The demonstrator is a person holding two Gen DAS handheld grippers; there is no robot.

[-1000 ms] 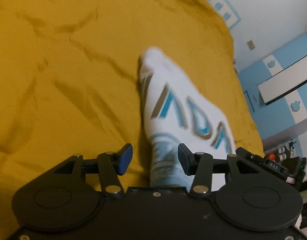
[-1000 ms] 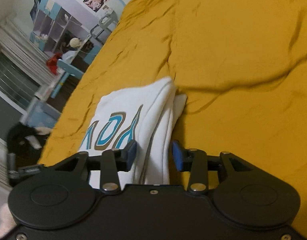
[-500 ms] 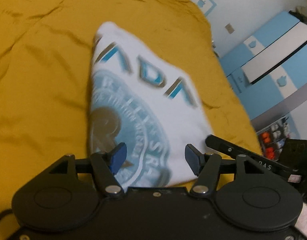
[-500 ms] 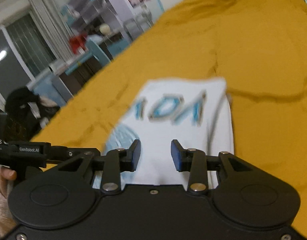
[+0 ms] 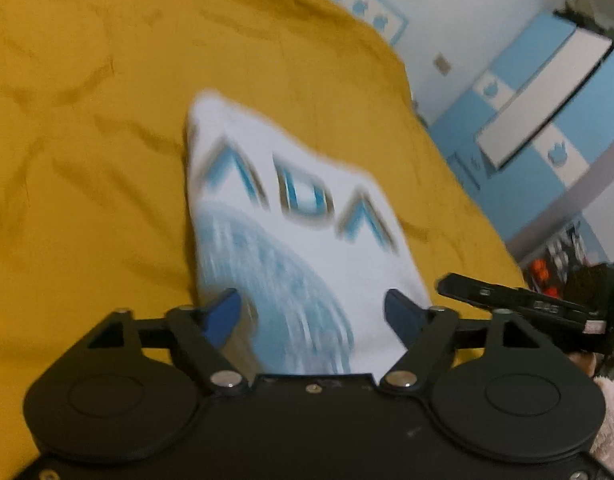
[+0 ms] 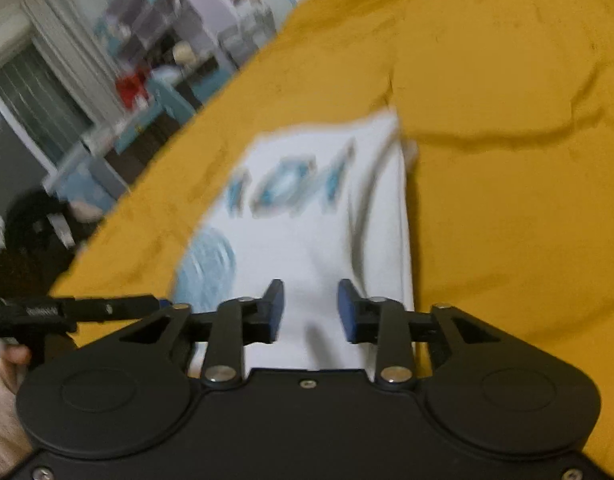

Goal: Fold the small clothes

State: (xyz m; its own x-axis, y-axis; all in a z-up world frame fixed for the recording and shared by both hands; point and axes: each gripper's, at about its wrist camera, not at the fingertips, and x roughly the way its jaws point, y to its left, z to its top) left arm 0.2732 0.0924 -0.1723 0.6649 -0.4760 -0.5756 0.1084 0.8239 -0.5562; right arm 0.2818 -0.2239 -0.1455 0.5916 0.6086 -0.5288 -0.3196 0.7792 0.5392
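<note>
From my left camera, the mustard bedspread runs wide and wrinkled off to the left, with plenty of bare cover on that side. The folded white shirt lies flat on it in the middle, its blue lettering and round blue print facing up, blurred. My left gripper sits over the shirt's near edge; its jaws have just been opening and now stand wide, released, one blue pad near each side of the cloth but pressing on nothing. To the right the bedspread's edge drops away close beside the shirt, and past it stand a white wall and a blue and white cabinet. The other gripper's black body pokes in low at the right.

From my right camera, a cluttered shelf unit and a curtain sit far left, beyond the bed's edge. The shirt lies in the middle, near that edge. My right gripper hangs over its near end; its jaws have just been opening and stand apart, the cloth below them, not clenched. Rightward, open bedspread stretches on with long creases.
</note>
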